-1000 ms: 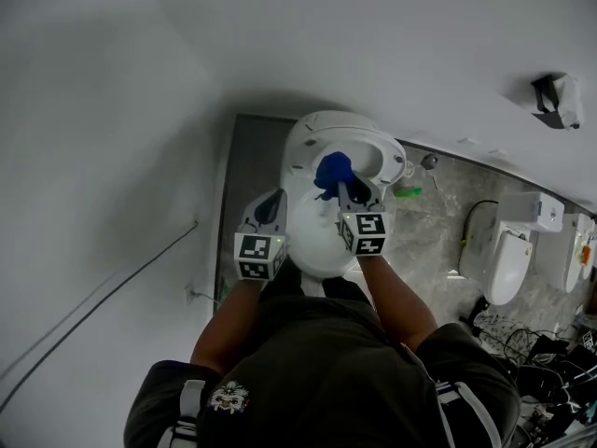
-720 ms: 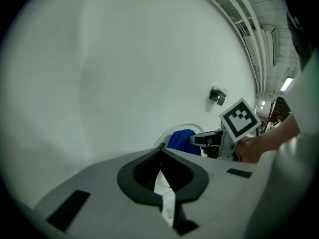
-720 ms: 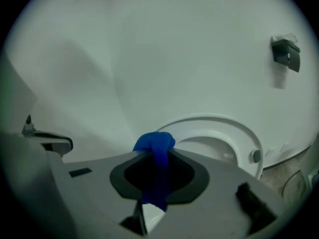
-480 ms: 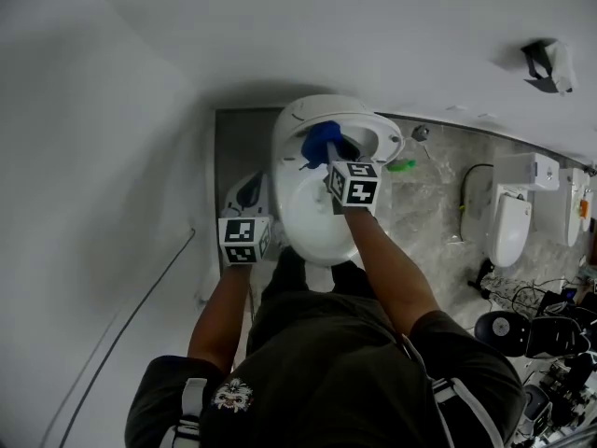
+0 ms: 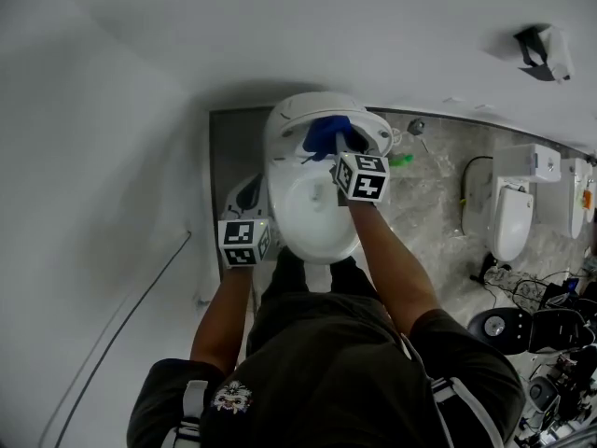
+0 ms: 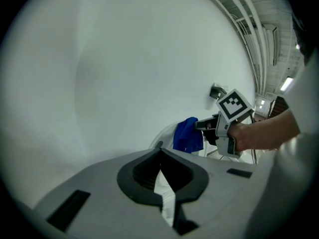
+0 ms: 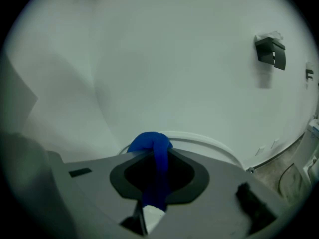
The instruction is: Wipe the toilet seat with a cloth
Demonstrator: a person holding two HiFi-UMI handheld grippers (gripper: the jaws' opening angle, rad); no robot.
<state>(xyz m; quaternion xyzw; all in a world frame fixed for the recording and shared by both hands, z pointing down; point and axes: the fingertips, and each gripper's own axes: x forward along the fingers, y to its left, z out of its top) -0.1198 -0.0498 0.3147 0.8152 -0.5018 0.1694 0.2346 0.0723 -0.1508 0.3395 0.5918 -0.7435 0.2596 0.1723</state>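
Observation:
A white toilet (image 5: 317,213) stands against the wall in the head view, its seat ring (image 5: 284,171) facing me. My right gripper (image 5: 341,149) is shut on a blue cloth (image 5: 326,134), pressing it against the far part of the seat by the raised lid. The right gripper view shows the blue cloth (image 7: 155,158) pinched between the jaws, with the seat's white rim (image 7: 209,146) just beyond. My left gripper (image 5: 244,194) hangs beside the bowl's left side, shut and holding nothing. From the left gripper view I see the cloth (image 6: 188,135) and the right gripper (image 6: 207,126) ahead.
A grey floor strip (image 5: 231,157) runs left of the toilet by the white wall. Marbled floor (image 5: 438,213) lies to the right, with a green item (image 5: 401,161), another white toilet (image 5: 511,220) and tangled cables (image 5: 550,306). A paper holder (image 5: 541,49) hangs on the wall.
My right gripper has carried the blue cloth farther back along the seat toward the wall. The left gripper has drawn away from the bowl to its left side.

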